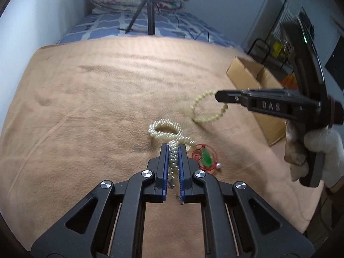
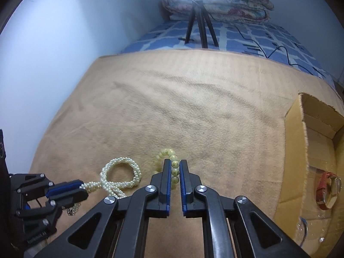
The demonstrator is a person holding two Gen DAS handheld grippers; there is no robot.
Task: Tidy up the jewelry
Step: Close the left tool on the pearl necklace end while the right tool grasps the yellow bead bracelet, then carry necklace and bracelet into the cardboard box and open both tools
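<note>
My left gripper (image 1: 173,148) is shut on a white pearl necklace (image 1: 165,128), whose loops lie on the tan blanket (image 1: 96,99); it also shows in the right wrist view (image 2: 120,175). My right gripper (image 2: 175,163) is shut on a pale yellow bead bracelet (image 2: 172,159) and holds it above the blanket; the bracelet hangs from it in the left wrist view (image 1: 207,108). A red cord with a green pendant (image 1: 205,157) lies right of the left gripper. An open cardboard box (image 2: 301,142) holds a red-strapped watch (image 2: 327,190).
The blanket covers a bed. A black tripod (image 2: 200,25) stands on the blue patterned sheet (image 2: 236,36) behind, with folded quilts (image 2: 225,4) at the wall. The box sits at the blanket's right edge. A glass item (image 2: 303,230) lies in the box's near end.
</note>
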